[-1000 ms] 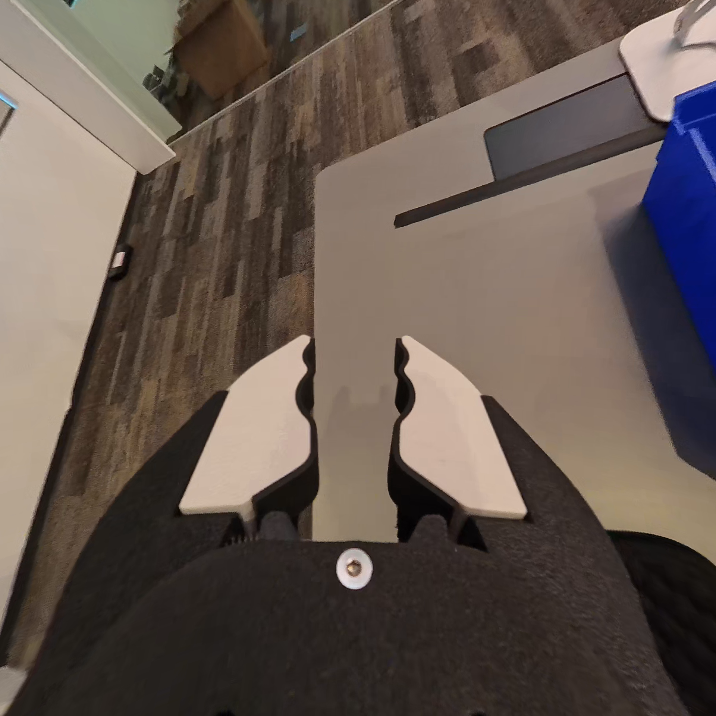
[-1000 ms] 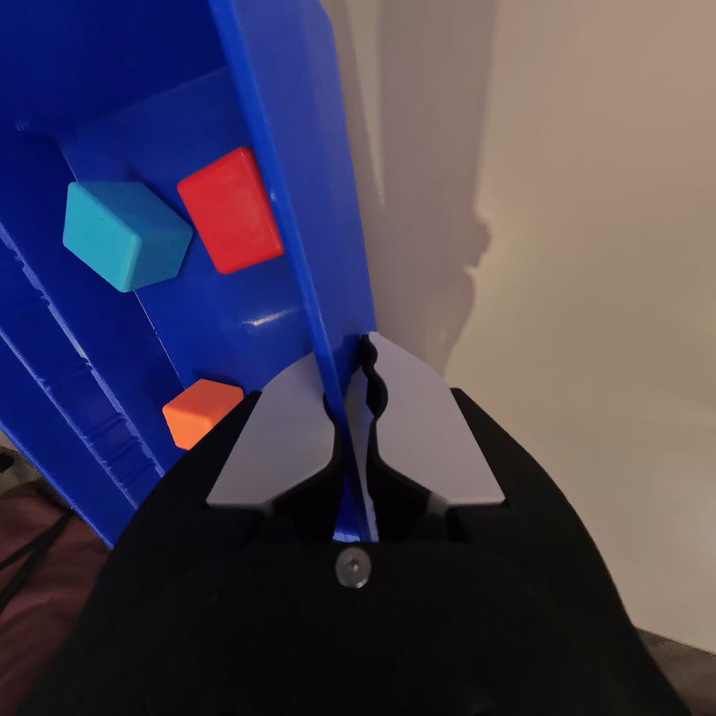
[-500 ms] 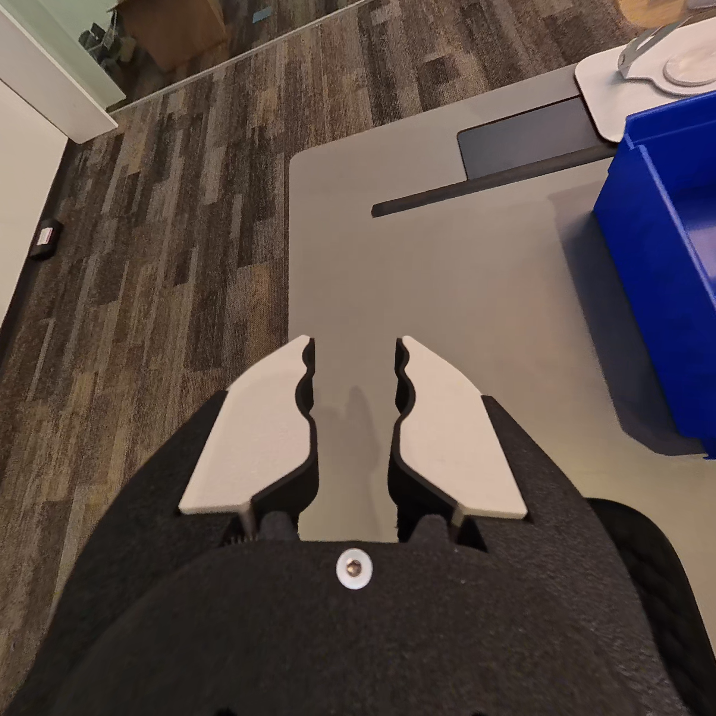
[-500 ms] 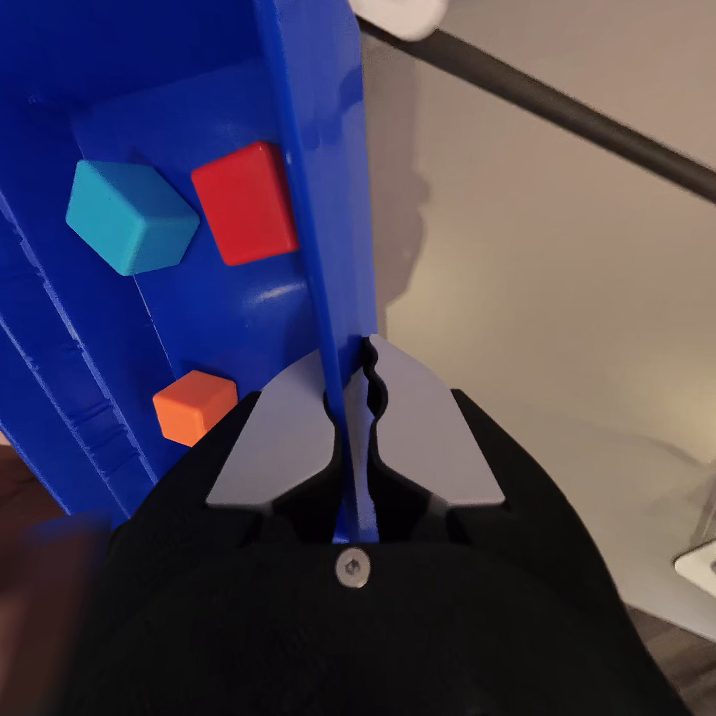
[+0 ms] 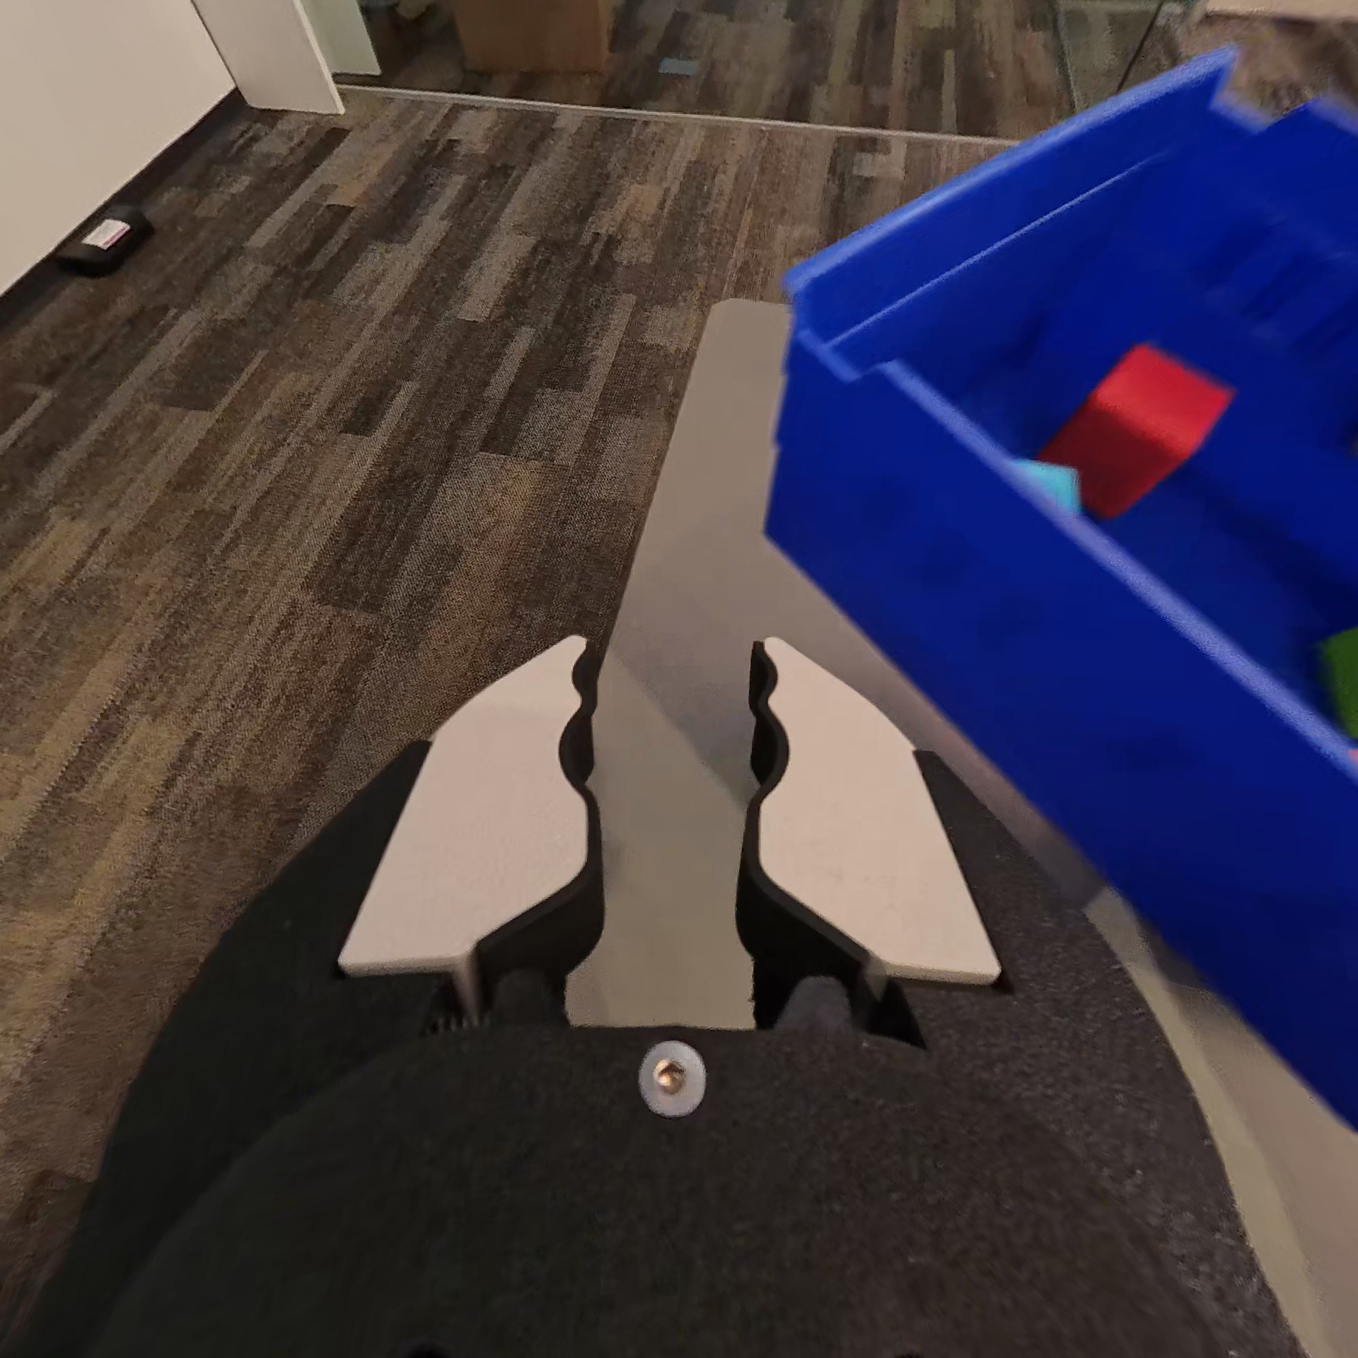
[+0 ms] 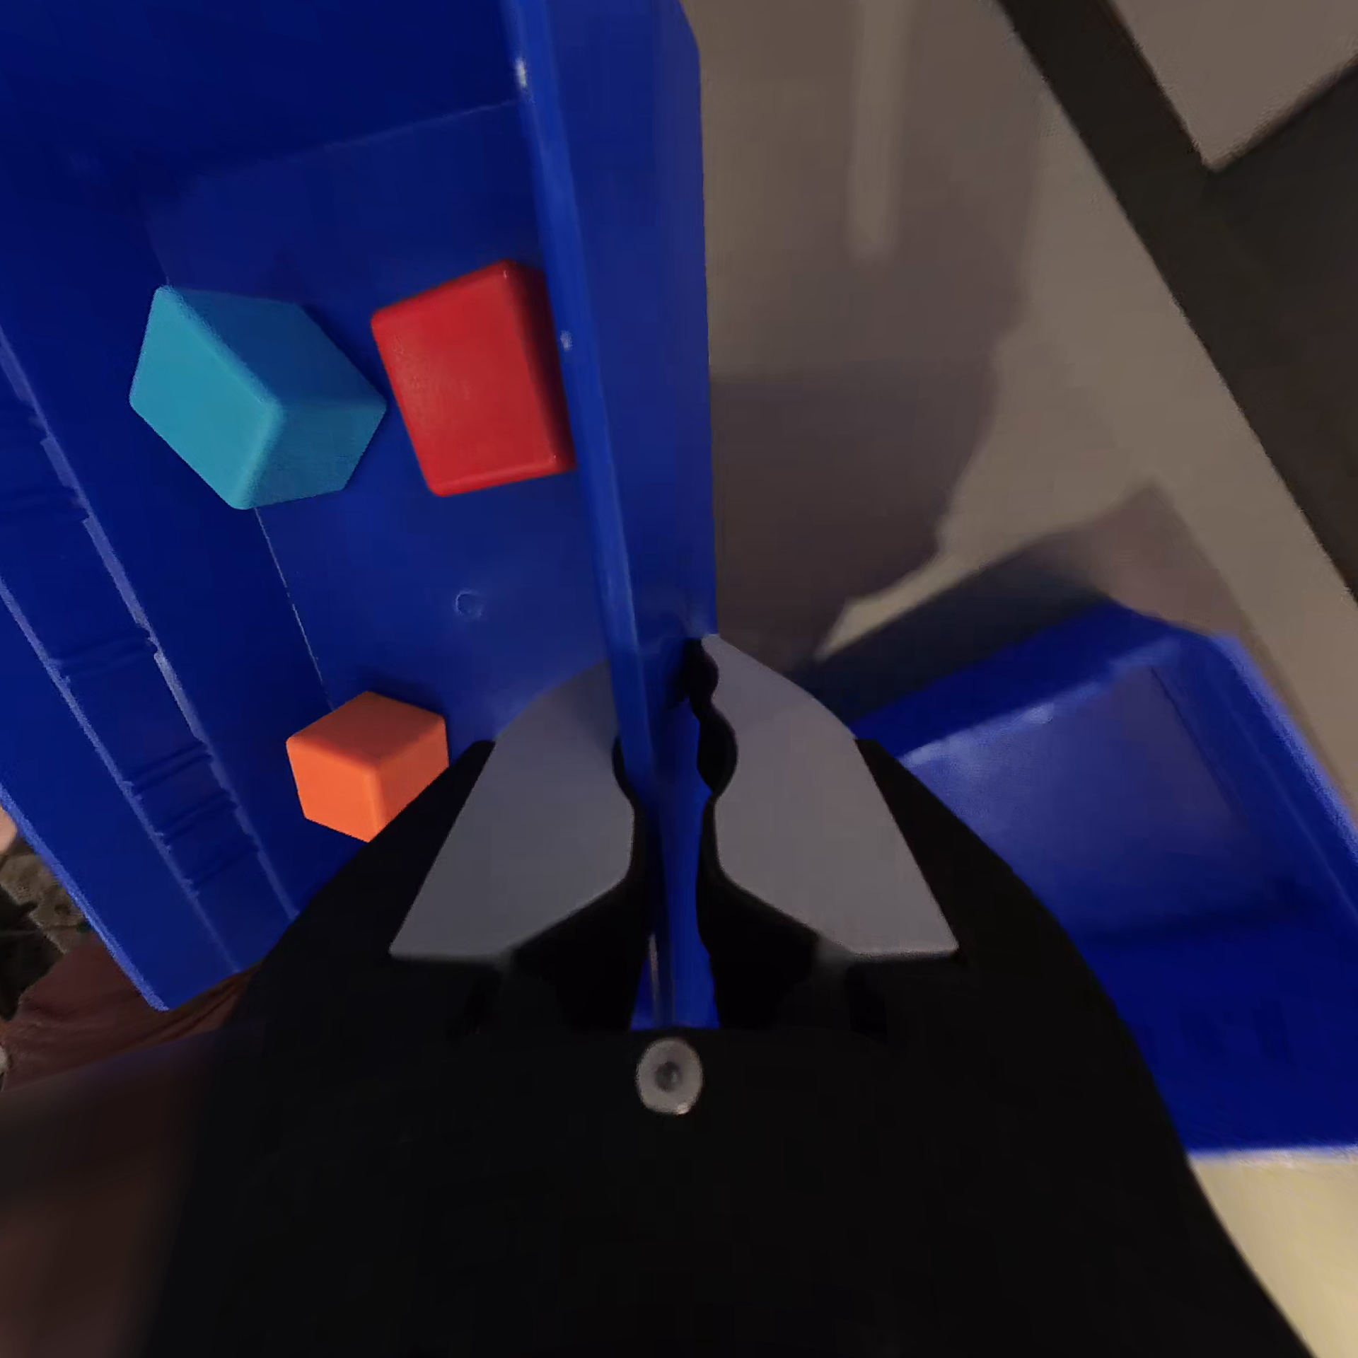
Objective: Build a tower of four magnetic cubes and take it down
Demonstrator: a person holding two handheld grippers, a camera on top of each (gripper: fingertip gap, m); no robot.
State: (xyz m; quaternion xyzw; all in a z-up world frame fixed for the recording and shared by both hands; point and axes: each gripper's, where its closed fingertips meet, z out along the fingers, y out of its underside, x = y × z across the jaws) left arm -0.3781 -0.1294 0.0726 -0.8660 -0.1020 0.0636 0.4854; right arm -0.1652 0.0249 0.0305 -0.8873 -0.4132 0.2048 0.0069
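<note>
Right hand-held gripper (image 6: 665, 661): you had it clamped on the blue bin (image 6: 624, 367) wall.
Left hand-held gripper (image 5: 669, 647): you held it open, empty, over the table (image 5: 705, 514) edge.
Bin contents: red cube (image 6: 470, 375), teal cube (image 6: 250, 397), orange cube (image 6: 364, 760).

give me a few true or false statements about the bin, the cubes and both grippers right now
1. The right gripper is shut on the wall of the blue bin. True.
2. The left gripper holds a cube. False: it is open and empty above the table.
3. A red cube, a teal cube and an orange cube lie inside the bin. True.
4. The cubes are stacked in a tower. False: they lie loose on the bin floor.
5. Only one blue bin is in sight. False: a second blue bin shows in the right wrist view.
</note>
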